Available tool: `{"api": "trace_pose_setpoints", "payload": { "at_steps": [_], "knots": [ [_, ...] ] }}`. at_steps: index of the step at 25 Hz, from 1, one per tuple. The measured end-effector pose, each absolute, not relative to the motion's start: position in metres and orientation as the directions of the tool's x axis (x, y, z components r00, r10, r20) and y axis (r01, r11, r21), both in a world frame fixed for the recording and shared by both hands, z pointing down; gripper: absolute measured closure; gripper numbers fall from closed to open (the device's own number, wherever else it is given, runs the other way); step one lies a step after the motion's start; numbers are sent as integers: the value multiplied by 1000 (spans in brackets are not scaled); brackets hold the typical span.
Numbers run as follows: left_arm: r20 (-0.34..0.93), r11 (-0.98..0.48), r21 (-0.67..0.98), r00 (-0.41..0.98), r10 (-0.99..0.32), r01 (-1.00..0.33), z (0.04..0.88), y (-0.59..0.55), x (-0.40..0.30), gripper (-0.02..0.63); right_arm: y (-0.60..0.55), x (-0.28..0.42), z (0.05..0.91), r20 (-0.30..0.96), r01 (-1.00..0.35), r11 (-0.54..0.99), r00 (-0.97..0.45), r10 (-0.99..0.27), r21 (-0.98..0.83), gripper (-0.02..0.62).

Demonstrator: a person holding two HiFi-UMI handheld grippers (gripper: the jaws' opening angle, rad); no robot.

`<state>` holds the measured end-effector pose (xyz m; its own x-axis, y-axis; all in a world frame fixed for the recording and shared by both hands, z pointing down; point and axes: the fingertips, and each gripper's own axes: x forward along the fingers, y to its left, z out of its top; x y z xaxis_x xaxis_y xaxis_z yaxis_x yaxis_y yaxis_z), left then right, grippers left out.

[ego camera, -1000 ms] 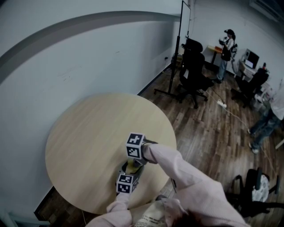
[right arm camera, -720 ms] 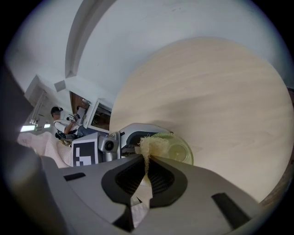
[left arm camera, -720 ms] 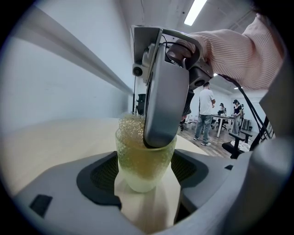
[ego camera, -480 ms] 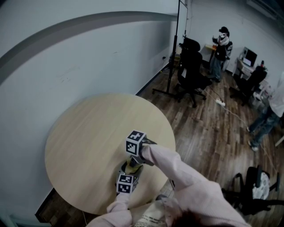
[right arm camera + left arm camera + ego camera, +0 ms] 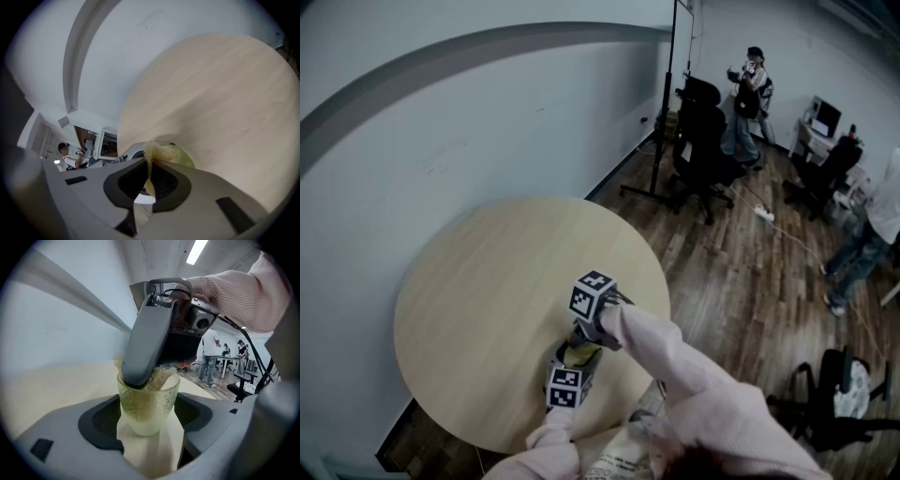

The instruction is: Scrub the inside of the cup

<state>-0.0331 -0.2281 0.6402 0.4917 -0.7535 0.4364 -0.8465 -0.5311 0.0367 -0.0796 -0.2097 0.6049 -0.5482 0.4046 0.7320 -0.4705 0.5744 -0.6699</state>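
Scrubbing looks to be in hand; the left gripper (image 5: pixel 570 373) has its jaws wide, clamped on the sides of the green cup (image 5: pixel 149 405) over the near part of the counter (image 5: pixel 487 281); the right gripper (image 5: pixel 149 180) pinches a yellowish scrub pad (image 5: pixel 162 378) pushed into the cup's mouth; next, probably, the pad must be twisted against the wall; the office chair (image 5: pixel 703 141) and a person (image 5: pixel 745 94) stand well apart, and neither is in the way.

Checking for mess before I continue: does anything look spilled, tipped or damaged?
Nothing stands out. The cup sits whole in the left gripper, the right gripper pushes a scrubber into its mouth, and the table shows no spill.
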Motion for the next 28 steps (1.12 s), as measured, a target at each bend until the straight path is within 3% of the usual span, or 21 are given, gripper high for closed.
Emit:
{"api": "trace_pose_setpoints", "payload": {
  "at_steps": [28],
  "knots": [
    [443,-531,20,483,-755,-847,640,-229,-36,256,-237,-77,597,649,-544,387,-725,228,-744,568]
  ]
}}
